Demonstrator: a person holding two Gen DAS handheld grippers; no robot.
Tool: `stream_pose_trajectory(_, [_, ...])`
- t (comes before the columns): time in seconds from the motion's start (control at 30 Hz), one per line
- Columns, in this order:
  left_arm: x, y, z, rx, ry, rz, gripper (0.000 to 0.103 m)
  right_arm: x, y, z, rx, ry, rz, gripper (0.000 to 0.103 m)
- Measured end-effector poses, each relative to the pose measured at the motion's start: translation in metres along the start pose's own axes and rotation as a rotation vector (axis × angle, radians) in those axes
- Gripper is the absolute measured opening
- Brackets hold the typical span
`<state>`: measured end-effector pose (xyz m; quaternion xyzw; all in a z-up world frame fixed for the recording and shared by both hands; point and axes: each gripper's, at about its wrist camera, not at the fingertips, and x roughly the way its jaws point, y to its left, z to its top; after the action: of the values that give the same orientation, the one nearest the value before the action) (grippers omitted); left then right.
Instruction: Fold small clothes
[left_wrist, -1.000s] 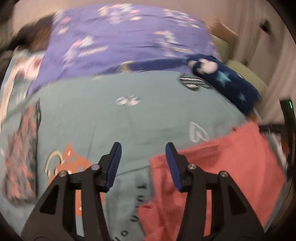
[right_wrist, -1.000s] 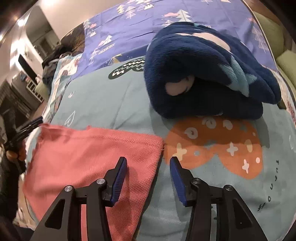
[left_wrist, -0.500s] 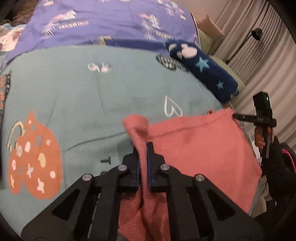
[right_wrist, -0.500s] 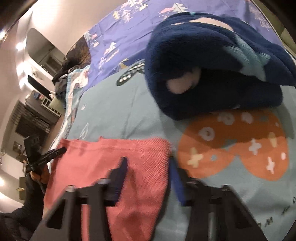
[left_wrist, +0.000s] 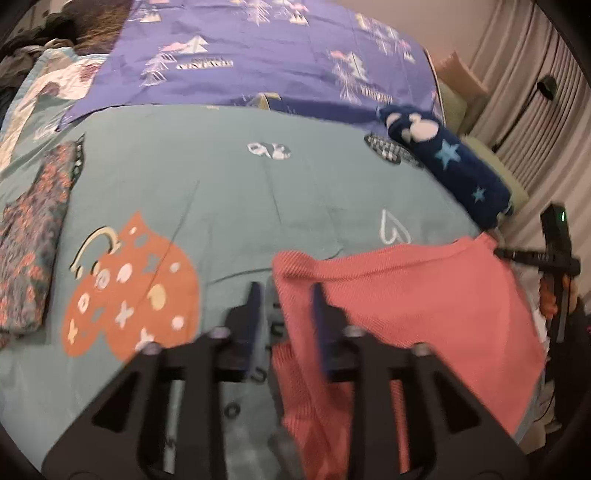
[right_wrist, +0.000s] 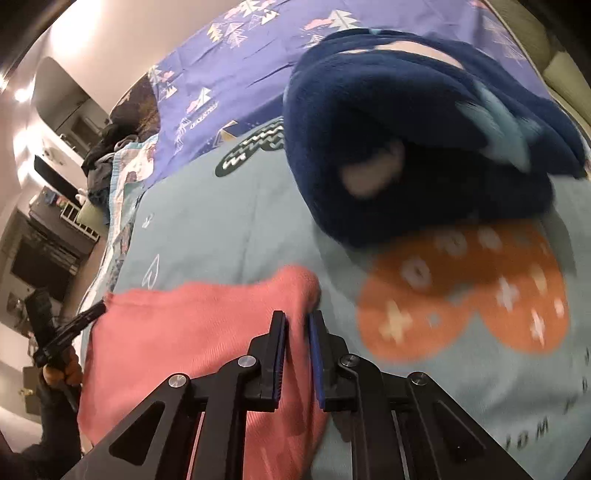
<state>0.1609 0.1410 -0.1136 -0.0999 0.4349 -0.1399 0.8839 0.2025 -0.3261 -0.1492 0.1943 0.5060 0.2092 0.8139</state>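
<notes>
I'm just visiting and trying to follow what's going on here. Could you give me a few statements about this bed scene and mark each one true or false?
1. The pink cloth lies on a teal sheet. True.
2. The dark blue fleece is spread out flat. False: it is bundled in a heap.
3. Pink fabric sits between the fingers of the right gripper. True.
4. The teal sheet is plain. False: it carries orange heart shapes.
5. A purple tree-print sheet lies beyond the teal one. True.
</notes>
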Motion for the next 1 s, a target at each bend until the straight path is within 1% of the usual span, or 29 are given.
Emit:
stream_pose_trajectory(0.03, [-0.013, 0.002, -0.005, -0.018, -0.028, 0.001, 0.054, -0.012, -0.001, -0.009, 0.004, -0.012, 0.006, 0.019])
stream_pose_trajectory(0.07, [-0.023, 0.003, -0.008, -0.027, -0.048, 0.003, 0.059, -0.021, -0.002, -0.017, 0.006, -0.022, 0.009, 0.023])
stream_pose_trajectory(0.1, [-0.036, 0.005, -0.014, -0.038, -0.069, 0.002, 0.059, -0.034, -0.003, -0.030, 0.009, -0.036, 0.011, 0.025])
stream_pose_trajectory(0.13, [-0.050, 0.007, -0.023, -0.053, -0.082, -0.002, 0.059, -0.044, -0.002, -0.039, 0.011, -0.041, 0.012, 0.025])
stream_pose_trajectory(0.17, [-0.060, 0.008, -0.031, -0.065, -0.087, -0.010, 0.059, -0.055, -0.001, -0.055, 0.015, -0.047, 0.018, 0.025])
stream_pose_trajectory(0.23, [-0.082, 0.008, -0.055, -0.094, -0.091, -0.060, 0.059, -0.068, -0.002, -0.078, 0.018, -0.046, 0.030, 0.026])
stream_pose_trajectory(0.3, [-0.099, 0.003, -0.081, -0.093, -0.075, -0.110, 0.059, -0.077, 0.003, -0.103, 0.014, -0.038, 0.038, 0.033])
stream_pose_trajectory(0.37, [-0.107, -0.005, -0.100, -0.080, -0.052, -0.164, 0.059, -0.083, 0.007, -0.128, 0.004, -0.021, 0.039, 0.037])
stream_pose_trajectory(0.4, [-0.111, -0.010, -0.112, -0.069, -0.029, -0.199, 0.059, -0.083, 0.009, -0.134, 0.002, -0.015, 0.042, 0.038])
stream_pose_trajectory(0.47, [-0.113, -0.023, -0.130, -0.020, 0.015, -0.225, 0.059, -0.083, 0.011, -0.145, 0.003, -0.003, 0.061, 0.039])
stream_pose_trajectory(0.53, [-0.112, -0.032, -0.141, 0.029, 0.048, -0.234, 0.059, -0.082, 0.016, -0.155, -0.004, 0.008, 0.071, 0.039])
stream_pose_trajectory(0.6, [-0.109, -0.045, -0.148, 0.098, 0.077, -0.236, 0.059, -0.082, 0.024, -0.162, -0.034, 0.017, 0.053, 0.040])
stream_pose_trajectory(0.63, [-0.108, -0.052, -0.150, 0.140, 0.078, -0.218, 0.059, -0.082, 0.027, -0.164, -0.048, 0.018, 0.047, 0.041])
stream_pose_trajectory(0.7, [-0.109, -0.059, -0.151, 0.191, 0.071, -0.193, 0.059, -0.085, 0.034, -0.173, -0.074, 0.014, 0.038, 0.046])
stream_pose_trajectory(0.8, [-0.108, -0.063, -0.144, 0.225, 0.057, -0.192, 0.059, -0.090, 0.037, -0.181, -0.088, 0.005, 0.030, 0.049])
stream_pose_trajectory(0.93, [-0.109, -0.064, -0.133, 0.264, 0.028, -0.158, 0.059, -0.096, 0.035, -0.187, -0.080, -0.003, 0.022, 0.050])
stream_pose_trajectory(1.0, [-0.112, -0.064, -0.135, 0.278, 0.032, -0.187, 0.059, -0.097, 0.033, -0.189, -0.069, -0.005, 0.022, 0.051])
